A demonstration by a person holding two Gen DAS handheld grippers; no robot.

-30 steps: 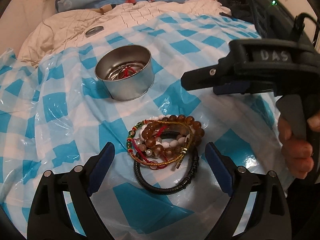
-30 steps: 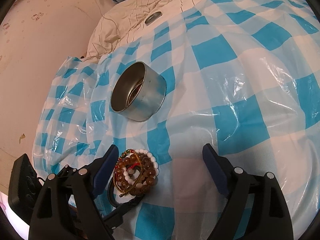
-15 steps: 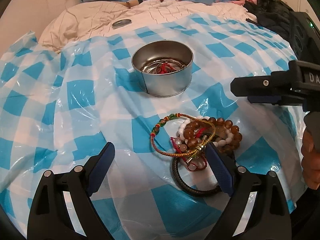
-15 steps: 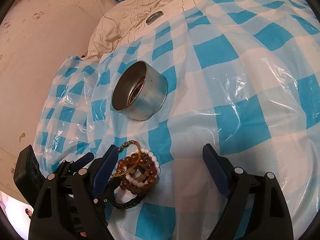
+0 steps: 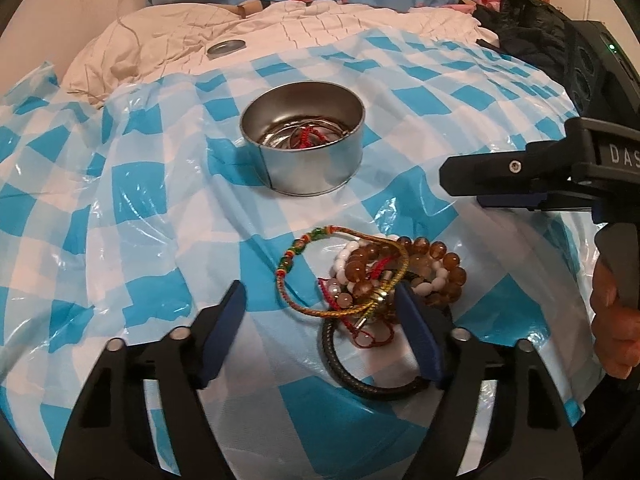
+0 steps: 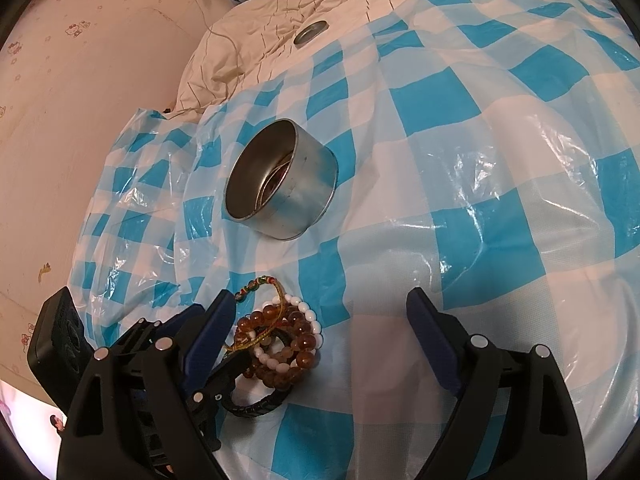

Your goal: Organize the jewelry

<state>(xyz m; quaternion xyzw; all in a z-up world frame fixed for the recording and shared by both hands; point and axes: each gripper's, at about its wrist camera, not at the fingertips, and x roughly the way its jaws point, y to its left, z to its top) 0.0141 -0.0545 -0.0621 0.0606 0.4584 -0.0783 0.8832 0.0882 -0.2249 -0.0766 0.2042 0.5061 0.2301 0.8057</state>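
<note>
A pile of bracelets (image 5: 384, 280) lies on the blue-and-white checked plastic sheet: amber beads, white beads, a woven multicolour cord (image 5: 304, 276) pulled out to the left, and a black ring (image 5: 360, 380) underneath. My left gripper (image 5: 320, 320) is open, low over the pile, its fingers either side of the cord loop. A round metal tin (image 5: 304, 148) with jewelry inside stands behind. My right gripper (image 6: 320, 332) is open and empty, just right of the pile (image 6: 284, 344). The tin (image 6: 280, 188) also shows in the right wrist view.
A small metal lid (image 5: 226, 46) lies on the cream quilt behind the sheet. A black bag (image 5: 532, 28) sits at the back right. My right gripper (image 5: 520, 176) shows side-on at the right of the left wrist view.
My left gripper has swung left and come down closer to the pile. The woven cord bracelet has been drawn out leftward from the pile. My right gripper has barely moved.
</note>
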